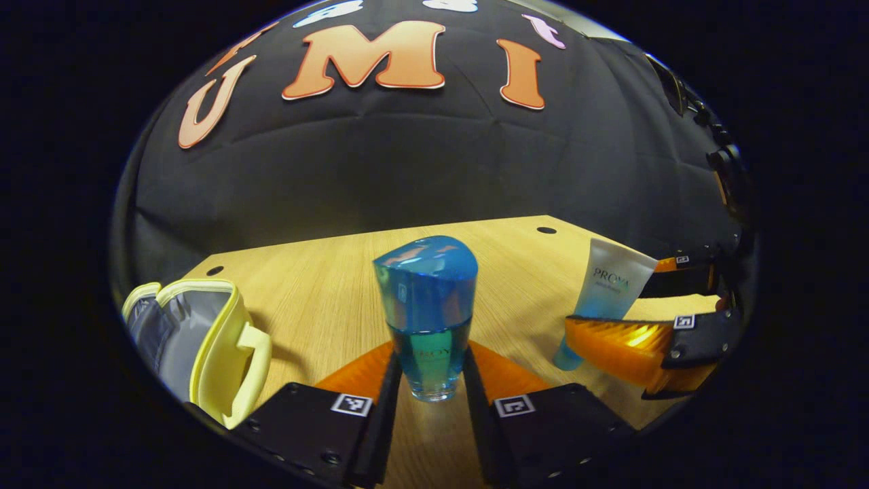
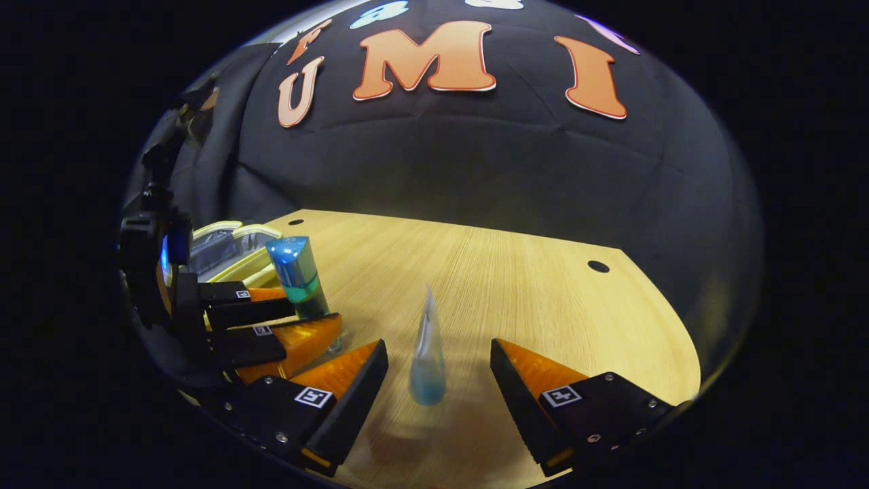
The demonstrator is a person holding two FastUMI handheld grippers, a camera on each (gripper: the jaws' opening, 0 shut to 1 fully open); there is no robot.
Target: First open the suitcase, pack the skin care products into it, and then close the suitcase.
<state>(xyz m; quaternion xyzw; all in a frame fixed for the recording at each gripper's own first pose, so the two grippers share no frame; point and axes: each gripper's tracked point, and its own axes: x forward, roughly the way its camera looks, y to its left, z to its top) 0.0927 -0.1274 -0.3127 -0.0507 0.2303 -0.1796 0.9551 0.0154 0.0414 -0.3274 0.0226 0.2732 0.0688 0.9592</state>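
Note:
A blue bottle with a rounded blue cap stands on the wooden table. My left gripper is shut on its lower part, both fingers against its sides. In the right gripper view the same bottle sits between the left gripper's orange fingers. A pale tube with a blue cap stands cap-down between the fingers of my right gripper, which is open with a gap on each side. The small yellow suitcase lies open at the table's left, its grey lining showing.
Bare wood stretches behind the bottle and tube up to the black cloth wall. Small dark holes mark the far corners of the tabletop. The suitcase sits just behind the left gripper in the right gripper view.

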